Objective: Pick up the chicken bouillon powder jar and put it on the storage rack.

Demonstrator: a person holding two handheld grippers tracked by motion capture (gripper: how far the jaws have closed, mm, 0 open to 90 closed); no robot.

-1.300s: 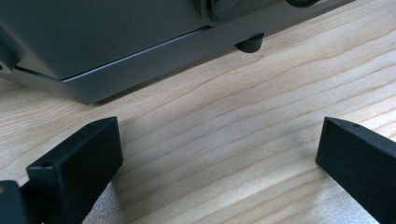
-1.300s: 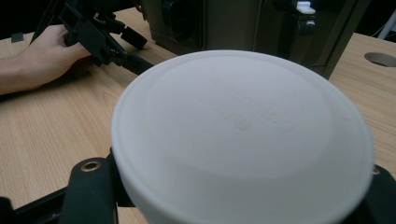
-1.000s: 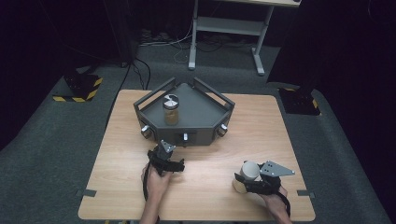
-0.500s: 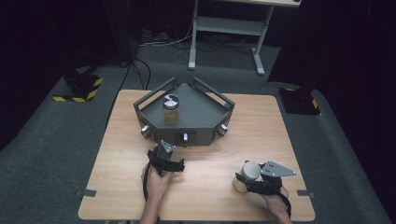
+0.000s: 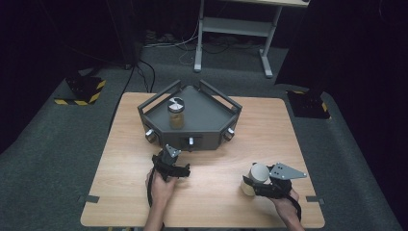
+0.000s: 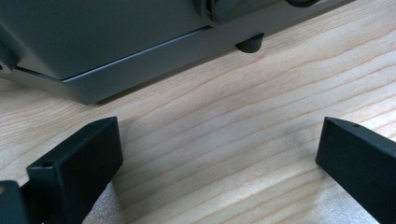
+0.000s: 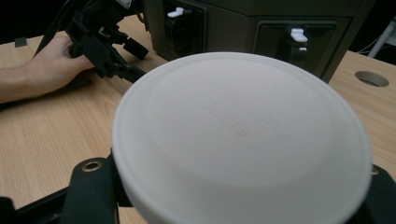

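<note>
- In the high view, we are seeing the right gripper (image 5: pixel 251 184) clamping a white-lidded jar (image 5: pixel 254 178) that is standing on the wooden table (image 5: pixel 120 144) at the near right. The left gripper (image 5: pixel 169 153) is resting at the near left, just in front of the dark grey tray (image 5: pixel 207 115), which is carrying another jar (image 5: pixel 176 113).
- In the left gripper view, we are looking between jaws that are standing wide apart, holding nothing, over bare wood near the tray's base (image 6: pixel 140 51).
- In the right gripper view, the jar's white lid (image 7: pixel 243 135) is sitting between the jaws, which are closing on it; the left gripper (image 7: pixel 105 46) and its hand (image 7: pixel 46 70) are lying farther off.
</note>
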